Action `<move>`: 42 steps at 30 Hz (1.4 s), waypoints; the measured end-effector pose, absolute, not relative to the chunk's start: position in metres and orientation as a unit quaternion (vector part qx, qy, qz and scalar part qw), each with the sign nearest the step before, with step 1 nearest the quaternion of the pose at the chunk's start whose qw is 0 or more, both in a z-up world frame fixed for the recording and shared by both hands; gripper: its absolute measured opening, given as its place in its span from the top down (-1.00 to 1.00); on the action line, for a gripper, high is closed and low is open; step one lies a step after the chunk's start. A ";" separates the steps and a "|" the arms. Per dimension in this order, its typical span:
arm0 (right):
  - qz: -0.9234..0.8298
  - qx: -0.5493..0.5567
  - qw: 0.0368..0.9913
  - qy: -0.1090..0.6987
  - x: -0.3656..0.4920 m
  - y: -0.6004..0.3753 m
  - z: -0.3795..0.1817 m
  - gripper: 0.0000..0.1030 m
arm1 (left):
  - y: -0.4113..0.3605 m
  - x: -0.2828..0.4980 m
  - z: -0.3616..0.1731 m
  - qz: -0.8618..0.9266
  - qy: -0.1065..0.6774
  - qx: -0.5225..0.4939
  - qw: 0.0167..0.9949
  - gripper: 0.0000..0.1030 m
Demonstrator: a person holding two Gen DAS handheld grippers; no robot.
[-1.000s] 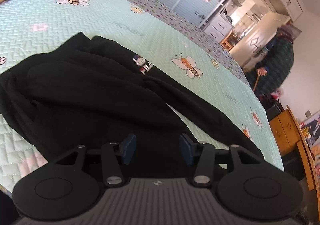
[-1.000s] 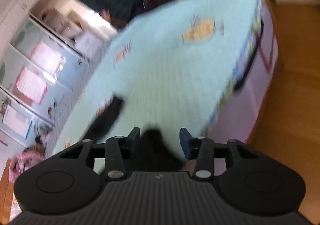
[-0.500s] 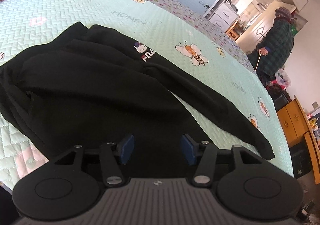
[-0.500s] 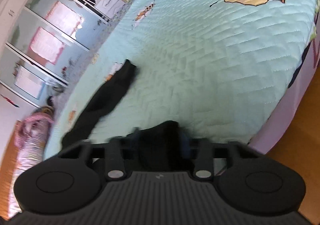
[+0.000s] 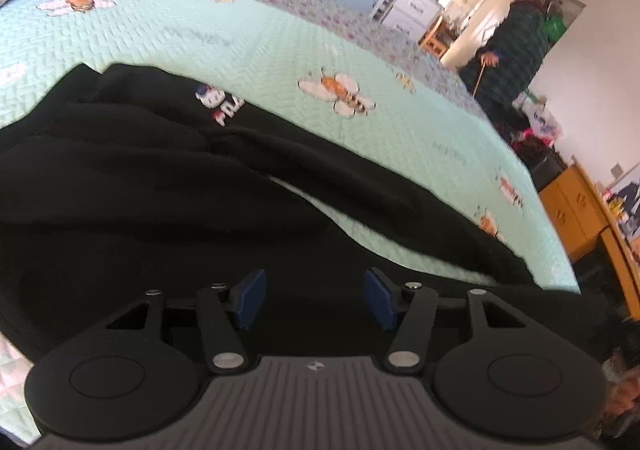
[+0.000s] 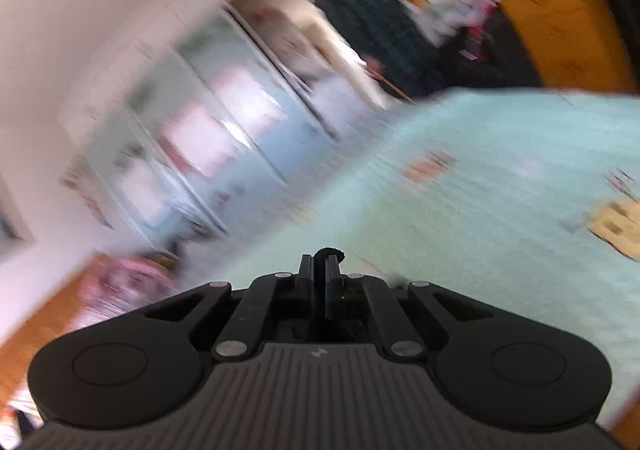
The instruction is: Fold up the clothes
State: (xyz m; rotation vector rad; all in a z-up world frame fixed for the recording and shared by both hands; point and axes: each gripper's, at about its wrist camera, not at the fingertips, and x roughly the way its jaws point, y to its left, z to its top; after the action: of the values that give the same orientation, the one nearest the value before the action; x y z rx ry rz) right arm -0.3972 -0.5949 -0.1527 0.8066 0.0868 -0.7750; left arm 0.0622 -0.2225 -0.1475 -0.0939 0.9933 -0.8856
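A black sweatshirt (image 5: pixel 168 186) sprawls across the bee-print bed (image 5: pixel 260 42), one sleeve trailing; the left gripper (image 5: pixel 312 300) hovers spread above it, while the right gripper (image 6: pixel 320 270) pinches dark cloth, seemingly to fold.

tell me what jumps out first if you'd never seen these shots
A black sweatshirt sprawls across the mint bee-print quilt, right ahead of the open left gripper. The right gripper is shut on a pinch of black cloth, its view heavily blurred.
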 end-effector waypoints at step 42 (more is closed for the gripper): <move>-0.265 0.562 0.777 0.097 -0.298 -0.478 -0.255 -0.03 | -0.071 0.091 -0.126 -0.315 0.425 -0.180 0.829 -0.13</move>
State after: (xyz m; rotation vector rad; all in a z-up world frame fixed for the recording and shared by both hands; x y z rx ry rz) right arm -0.2979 -0.4781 -0.2555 1.2167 0.2103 -0.5728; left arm 0.0909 -0.0714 -0.1263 -0.3812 0.9026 -0.6693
